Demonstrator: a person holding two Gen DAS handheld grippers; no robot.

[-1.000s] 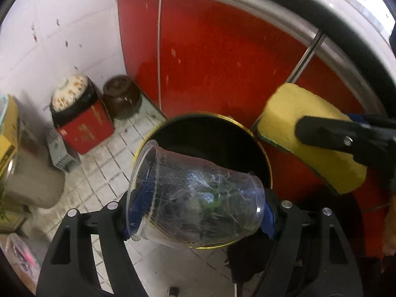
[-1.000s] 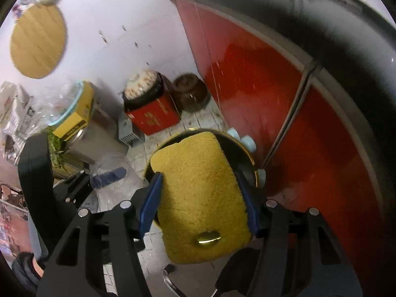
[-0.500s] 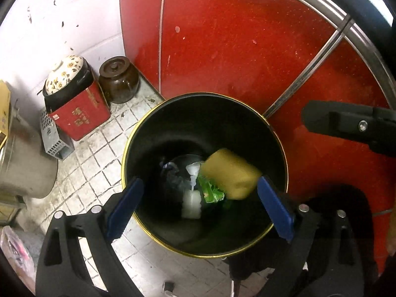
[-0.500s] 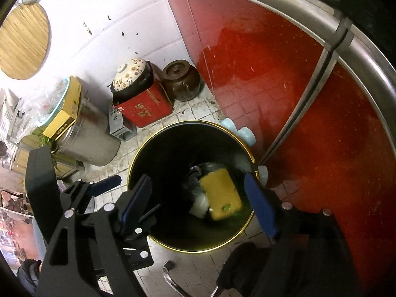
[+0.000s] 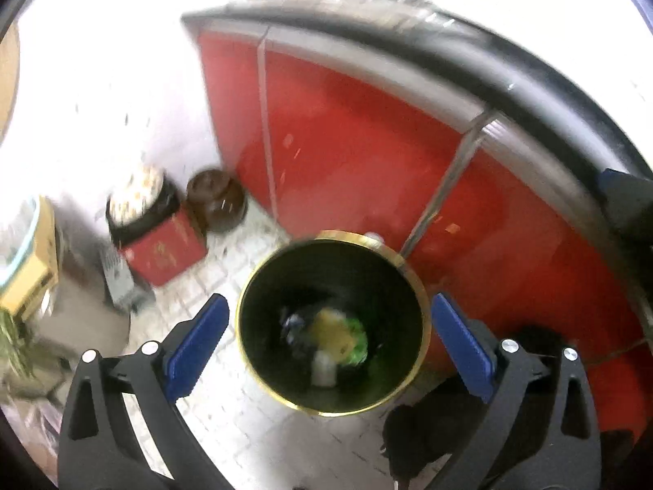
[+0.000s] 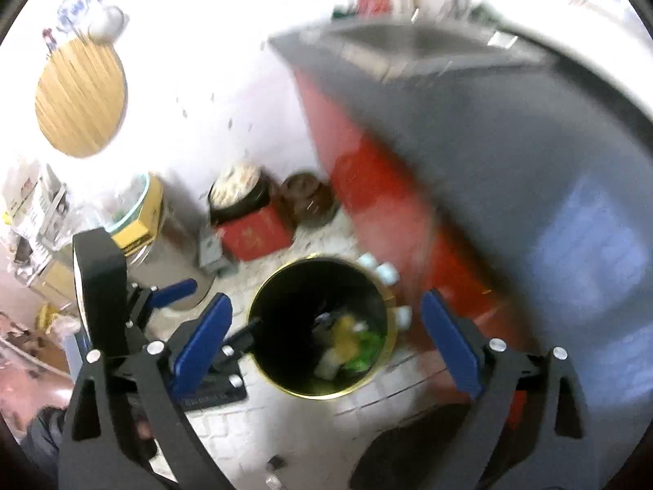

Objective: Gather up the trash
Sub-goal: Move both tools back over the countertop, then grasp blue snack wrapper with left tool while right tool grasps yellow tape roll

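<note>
Both sets of tongs hang over the bin with nothing in them. Left tongs (image 5: pixel 326 345) are spread wide and still opening, blue pads well apart, the round mouth of the black bin (image 5: pixel 424 314) showing between them from above. Right tongs (image 6: pixel 326 341) are wide too and opening, empty, and framing the same bin (image 6: pixel 392 314) with its gold rim.

Down at the bottom of the bin, beyond and below both tongs, lies the trash: a yellow sponge (image 5: pixel 332 332), something green (image 5: pixel 357 341) just beside it, a whitish lump (image 5: pixel 324 369) nearer the tongs, and a dark crumpled piece on the left side. From the right tongs the same heap shows, sponge (image 6: pixel 345 330) in the middle; the frames are blurred, so finer detail cannot be told.

Beyond the bin stands a red cabinet front (image 5: pixel 347 134) under a dark worktop edge (image 5: pixel 510 69). Off to the left of the left tongs, on the tiled floor (image 5: pixel 228 281), sit a red box (image 5: pixel 163 251) with a patterned pot on top and a brown jar (image 5: pixel 216 200) touching its side. From the right tongs, the left tongs' black frame (image 6: pixel 100 286) shows at the left, with a round wooden board (image 6: pixel 79 98) on the white wall above it.
</note>
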